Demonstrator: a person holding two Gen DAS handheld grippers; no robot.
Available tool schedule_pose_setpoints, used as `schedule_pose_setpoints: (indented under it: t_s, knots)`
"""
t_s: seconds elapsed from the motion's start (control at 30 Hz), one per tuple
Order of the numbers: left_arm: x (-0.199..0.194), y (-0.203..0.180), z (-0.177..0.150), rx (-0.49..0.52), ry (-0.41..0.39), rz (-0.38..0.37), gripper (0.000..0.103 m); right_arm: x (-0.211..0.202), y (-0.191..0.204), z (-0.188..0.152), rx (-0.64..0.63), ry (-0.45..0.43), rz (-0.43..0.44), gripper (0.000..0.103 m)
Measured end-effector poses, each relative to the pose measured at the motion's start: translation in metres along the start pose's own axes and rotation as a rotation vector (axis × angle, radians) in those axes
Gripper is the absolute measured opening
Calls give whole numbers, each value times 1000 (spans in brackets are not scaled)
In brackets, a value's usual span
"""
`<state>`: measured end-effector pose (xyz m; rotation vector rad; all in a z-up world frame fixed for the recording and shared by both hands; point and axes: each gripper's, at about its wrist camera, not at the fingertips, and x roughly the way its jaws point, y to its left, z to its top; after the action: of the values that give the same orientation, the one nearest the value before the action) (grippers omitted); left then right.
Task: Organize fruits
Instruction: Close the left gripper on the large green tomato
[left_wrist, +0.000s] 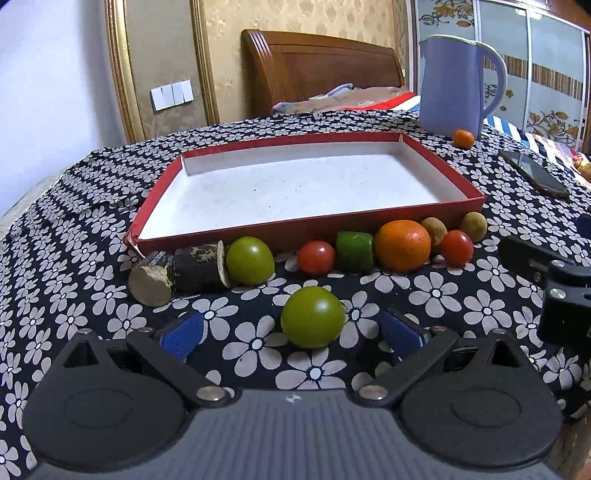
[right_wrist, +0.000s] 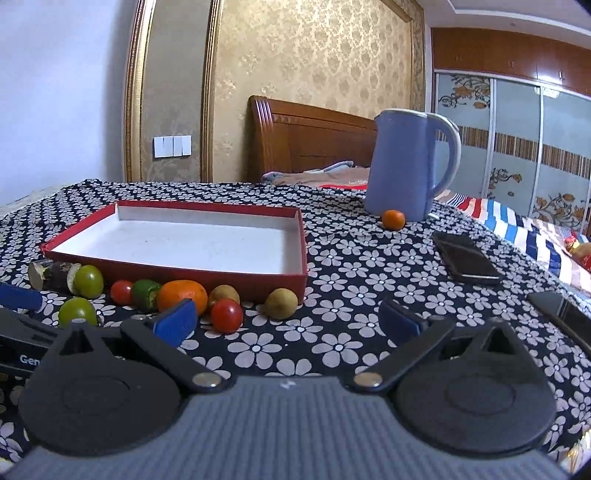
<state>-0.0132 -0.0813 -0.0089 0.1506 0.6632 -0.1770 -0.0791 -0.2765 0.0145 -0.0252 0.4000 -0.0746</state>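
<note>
An empty red box with a white inside (left_wrist: 295, 184) (right_wrist: 184, 243) lies on the flowered cloth. Along its near wall lie two sugarcane pieces (left_wrist: 177, 271), a green fruit (left_wrist: 250, 260), two red tomatoes (left_wrist: 316, 257) (left_wrist: 457, 247), a green chunk (left_wrist: 354, 251), an orange (left_wrist: 402, 245) and two brown fruits (left_wrist: 473, 226). A second green fruit (left_wrist: 313, 316) lies nearer, between the open blue fingers of my left gripper (left_wrist: 291, 334), untouched. My right gripper (right_wrist: 286, 319) is open and empty over bare cloth, right of the fruit row (right_wrist: 181, 295).
A blue kettle (left_wrist: 456, 85) (right_wrist: 410, 166) stands at the back right with a small orange (left_wrist: 463, 139) (right_wrist: 393, 219) at its foot. A black phone (left_wrist: 535, 171) (right_wrist: 465, 258) lies right of the box. Another dark object (right_wrist: 561, 314) lies at the far right. A bed is behind.
</note>
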Motion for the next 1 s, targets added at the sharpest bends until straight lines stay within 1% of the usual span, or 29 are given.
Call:
schedule_pose_setpoints:
  t_s: [0.1, 0.27, 0.4, 0.43, 0.47, 0.5, 0.7, 0.8, 0.97, 1.0]
  knots:
    - [-1, -1, 0, 3, -5, 9, 102, 0, 2, 0, -12, -3, -4, 103]
    - [-2, -2, 0, -1, -8, -21, 102, 0, 5, 0, -29, -5, -1, 103]
    - [-2, -2, -1, -4, -11, -22, 102, 1, 5, 0, -30, 3, 5, 103]
    - [-2, -1, -1, -6, -12, -26, 100, 1, 4, 0, -28, 5, 8, 103]
    - [-2, -1, -1, -6, -10, -33, 92, 2, 3, 0, -27, 6, 7, 103]
    - [-2, -1, -1, -6, -2, -45, 90, 2, 3, 0, -27, 5, 4, 103]
    - [2, -1, 1, -25, 9, -54, 89, 0, 2, 1, -47, -3, -3, 103]
    - [2, -3, 2, -18, 6, -56, 84, 0, 2, 1, -44, -5, -1, 103]
    - [-1, -8, 3, 0, 0, -59, 63, 0, 2, 0, -50, -2, -4, 103]
    - [-2, -8, 3, 2, 0, -60, 61, 0, 2, 0, -50, -1, -1, 103]
